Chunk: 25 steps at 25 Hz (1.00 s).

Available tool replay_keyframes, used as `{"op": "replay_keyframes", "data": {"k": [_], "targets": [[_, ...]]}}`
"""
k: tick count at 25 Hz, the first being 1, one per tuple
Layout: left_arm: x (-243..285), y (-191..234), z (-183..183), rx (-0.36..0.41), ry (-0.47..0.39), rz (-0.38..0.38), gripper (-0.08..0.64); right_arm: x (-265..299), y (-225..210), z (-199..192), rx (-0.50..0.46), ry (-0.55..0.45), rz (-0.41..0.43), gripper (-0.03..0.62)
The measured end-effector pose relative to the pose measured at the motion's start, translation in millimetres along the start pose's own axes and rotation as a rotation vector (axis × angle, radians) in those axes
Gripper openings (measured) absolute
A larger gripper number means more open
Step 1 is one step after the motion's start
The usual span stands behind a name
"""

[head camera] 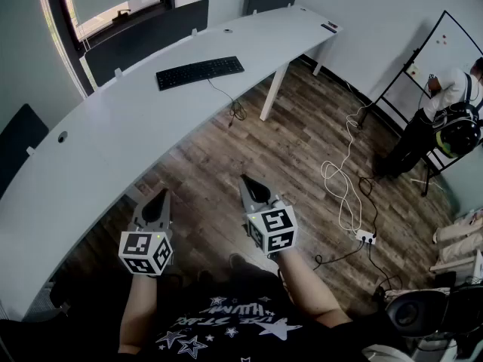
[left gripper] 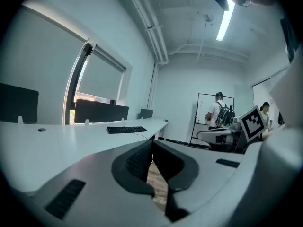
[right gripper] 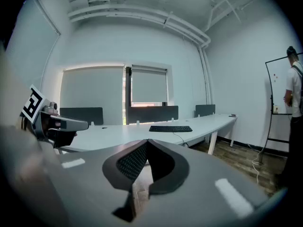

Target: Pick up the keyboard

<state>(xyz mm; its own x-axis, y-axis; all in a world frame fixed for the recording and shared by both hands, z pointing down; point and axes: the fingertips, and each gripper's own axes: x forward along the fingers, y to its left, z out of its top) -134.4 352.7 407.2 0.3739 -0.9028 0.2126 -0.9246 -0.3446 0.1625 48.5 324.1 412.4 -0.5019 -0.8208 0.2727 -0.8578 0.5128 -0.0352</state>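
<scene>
Hovering clenched, well short of the keyboard

Holding the left claw (head camera: 161,194) and right claw (head camera: 244,179) side by side over the wood floor (head camera: 294,149), both clamped tip to tip on nothing, both aimed slightly downward toward the tabletop (head camera: 106,142). Seeing the keyboard (head camera: 200,72) well apart from both, flat on the far stretch of that long, curved white tabletop, near its back edge and in front of a dark divider (head camera: 147,38). Trailing a thin cord (head camera: 237,111) from the keyboard over the front edge and down toward the floor. Facing a window (head camera: 113,10) with blinds behind the dividers. Off to the right, noting a person (head camera: 445,115) with a backpack standing at a whiteboard (head camera: 445,47), and a white cable (head camera: 339,179) looping across the floor to a power strip (head camera: 366,237).
</scene>
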Motion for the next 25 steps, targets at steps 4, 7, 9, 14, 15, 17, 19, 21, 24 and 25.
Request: {"op": "replay_keyframes", "data": {"k": [4, 7, 9, 14, 15, 17, 19, 21, 24, 25], "targets": [[-5.5, 0.7, 4.4, 0.005, -0.015, -0.032, 0.009, 1.4, 7.3, 5.7, -0.004, -0.029, -0.007, 0.002], [-8.7, 1.8, 3.8, 0.008, -0.021, -0.056, 0.009, 1.5, 13.7, 3.9, -0.005, -0.029, -0.011, 0.002], [-8.5, 4.7, 2.2, 0.012, -0.016, -0.062, 0.009, 2.6, 16.5, 2.8, 0.002, -0.031, -0.017, 0.002], [-12.1, 11.2, -0.2, 0.013, -0.009, -0.091, 0.009, 3.1, 27.7, 4.9, 0.006, -0.037, -0.035, 0.002], [-12.5, 12.6, -1.1, 0.015, -0.007, -0.094, 0.009, 3.0, 29.9, 4.3, 0.004, -0.037, -0.036, 0.002], [-12.4, 16.0, -1.8, 0.011, -0.004, -0.097, 0.009, 2.7, 32.9, 3.0, 0.004, -0.034, -0.043, 0.002], [-12.0, 17.8, -1.8, 0.0, 0.0, -0.101, 0.009, 1.0, 34.2, 2.8, 0.016, -0.031, -0.053, 0.002], [-11.5, 17.5, -3.2, -0.011, 0.004, -0.112, 0.009, -2.5, 35.6, 3.8, 0.029, -0.036, -0.053, 0.002], [-5.0, 15.5, -6.4, -0.021, 0.004, -0.122, 0.009, -9.0, 31.0, 9.1, 0.024, -0.08, -0.045, 0.002], [-1.3, 15.6, -7.2, -0.024, 0.002, -0.124, 0.009, -9.0, 26.4, 9.6, 0.024, -0.095, -0.05, 0.002]]}}
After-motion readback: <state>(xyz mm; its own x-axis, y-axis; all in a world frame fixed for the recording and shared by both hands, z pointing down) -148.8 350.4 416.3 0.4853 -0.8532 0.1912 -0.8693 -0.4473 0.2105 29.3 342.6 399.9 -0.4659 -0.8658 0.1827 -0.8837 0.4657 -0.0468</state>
